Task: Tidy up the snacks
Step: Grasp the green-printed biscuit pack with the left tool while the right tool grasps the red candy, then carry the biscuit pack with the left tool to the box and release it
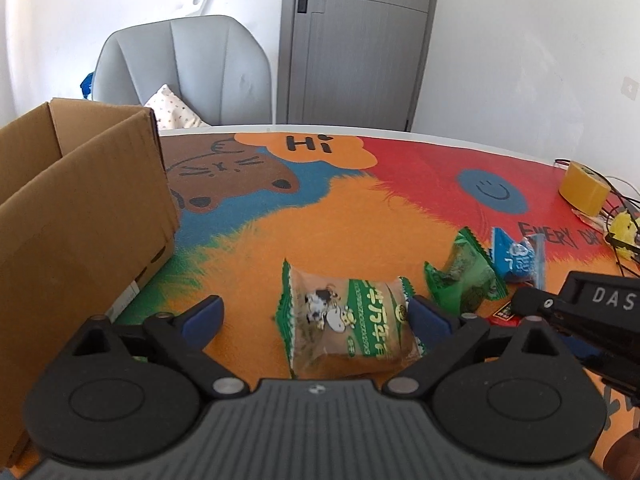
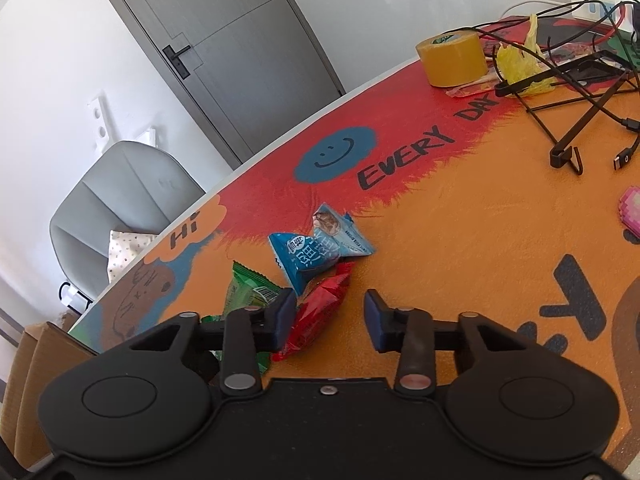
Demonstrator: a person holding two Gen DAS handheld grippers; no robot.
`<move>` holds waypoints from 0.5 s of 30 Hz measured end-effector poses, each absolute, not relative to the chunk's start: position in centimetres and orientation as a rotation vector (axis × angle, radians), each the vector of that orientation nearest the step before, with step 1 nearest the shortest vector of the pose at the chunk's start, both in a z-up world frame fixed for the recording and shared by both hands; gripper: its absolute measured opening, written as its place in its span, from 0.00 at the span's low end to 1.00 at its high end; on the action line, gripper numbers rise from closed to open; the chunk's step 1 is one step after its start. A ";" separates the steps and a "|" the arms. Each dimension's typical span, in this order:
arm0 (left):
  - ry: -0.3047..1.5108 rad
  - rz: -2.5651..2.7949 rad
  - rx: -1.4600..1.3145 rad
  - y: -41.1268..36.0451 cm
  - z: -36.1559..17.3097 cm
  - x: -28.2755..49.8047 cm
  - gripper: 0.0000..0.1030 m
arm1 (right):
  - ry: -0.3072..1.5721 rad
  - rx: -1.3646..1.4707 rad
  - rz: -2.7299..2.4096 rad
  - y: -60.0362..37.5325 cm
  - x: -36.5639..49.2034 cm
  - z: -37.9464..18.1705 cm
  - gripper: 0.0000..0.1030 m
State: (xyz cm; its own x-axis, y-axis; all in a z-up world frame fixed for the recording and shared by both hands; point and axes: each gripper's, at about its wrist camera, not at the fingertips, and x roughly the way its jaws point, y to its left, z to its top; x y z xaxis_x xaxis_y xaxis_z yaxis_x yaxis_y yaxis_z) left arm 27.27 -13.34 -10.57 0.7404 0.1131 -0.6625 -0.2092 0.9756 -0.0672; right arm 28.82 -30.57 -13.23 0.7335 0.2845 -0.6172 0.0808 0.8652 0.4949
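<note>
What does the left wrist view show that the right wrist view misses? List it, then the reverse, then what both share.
Left only: the big cow-print snack bag lying between the open left gripper fingers, and the inside of the cardboard box.

Right only: the red snack by the open right gripper, the cables and a pink item.

Both: the green snack, blue snacks, tape roll, chair, door.

Right gripper: jaws apart, over the colourful printed table mat. Crinkled red foil snack packet against its left finger; blue triangular snack packet just ahead; green snack packet left.
</note>
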 end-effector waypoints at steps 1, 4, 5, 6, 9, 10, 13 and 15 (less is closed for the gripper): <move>0.725 0.166 -0.147 -13.4 -10.6 27.2 0.88 | 0.753 0.542 0.136 -30.6 28.8 -13.3 0.24; 0.716 0.173 -0.107 -13.9 -10.4 26.8 0.58 | 0.748 0.526 0.153 -30.3 28.6 -13.0 0.14; 0.715 0.164 -0.113 -13.8 -10.3 26.6 0.51 | 0.750 0.526 0.153 -30.3 28.6 -13.0 0.12; 0.720 0.158 -0.125 -13.7 -10.1 26.4 0.40 | 0.751 0.530 0.156 -30.3 28.5 -13.0 0.08; 0.735 0.164 -0.151 -13.2 -9.7 26.0 0.18 | 0.747 0.540 0.177 -30.3 28.3 -12.7 0.01; 0.732 0.173 -0.154 -13.1 -9.5 25.8 0.16 | 0.744 0.540 0.185 -30.3 28.2 -12.7 0.01; 0.706 0.186 -0.140 -12.8 -8.9 24.9 0.16 | 0.731 0.538 0.214 -29.9 27.8 -12.3 0.01; 0.694 0.193 -0.142 -12.5 -8.3 24.2 0.16 | 0.724 0.547 0.235 -29.8 27.6 -12.1 0.01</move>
